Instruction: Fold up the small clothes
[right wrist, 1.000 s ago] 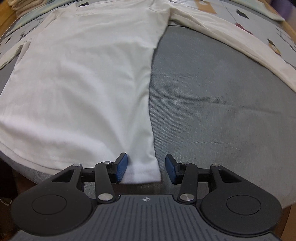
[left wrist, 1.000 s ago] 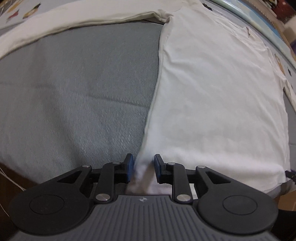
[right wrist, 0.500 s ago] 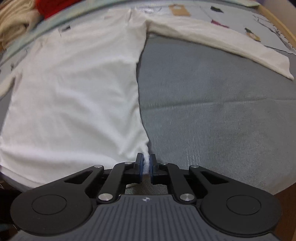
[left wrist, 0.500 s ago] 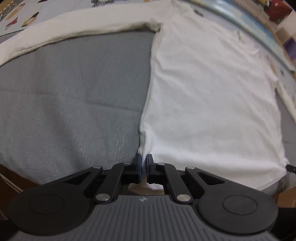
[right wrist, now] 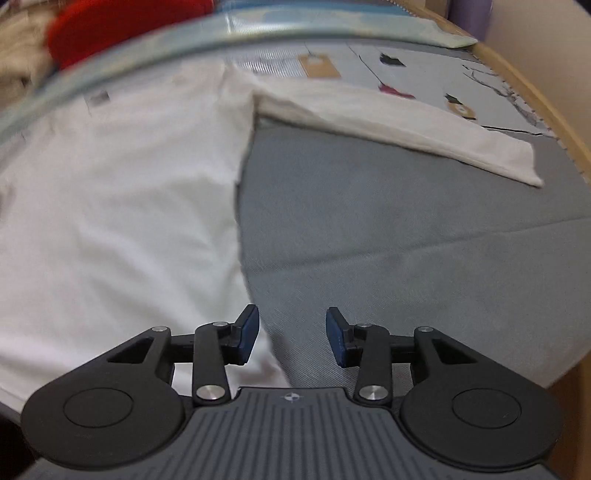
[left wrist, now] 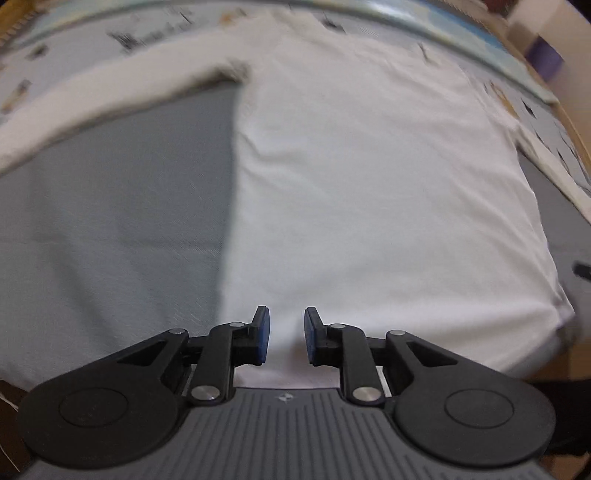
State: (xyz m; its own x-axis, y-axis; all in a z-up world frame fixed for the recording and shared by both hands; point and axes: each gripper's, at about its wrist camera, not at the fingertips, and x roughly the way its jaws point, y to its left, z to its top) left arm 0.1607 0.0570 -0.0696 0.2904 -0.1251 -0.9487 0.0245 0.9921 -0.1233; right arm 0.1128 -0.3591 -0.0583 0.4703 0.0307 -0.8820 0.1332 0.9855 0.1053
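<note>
While the white shirt [left wrist: 369, 192] lies flat on the grey mat [right wrist: 406, 240], left gripper [left wrist: 286, 334] and right gripper [right wrist: 291, 334] gape empty at its hem; next, probably re-pinch the corners.

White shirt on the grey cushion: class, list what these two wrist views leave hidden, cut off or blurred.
- Left wrist view: the white shirt has its bottom hem hidden behind the open left gripper.
- Right wrist view: the shirt's left side is cut off by the frame edge; the red item is too blurred to identify.

Left wrist view low and near, facing far across white shirt [left wrist: 369, 203], right wrist view alike, shirt [right wrist: 122, 206] shared
</note>
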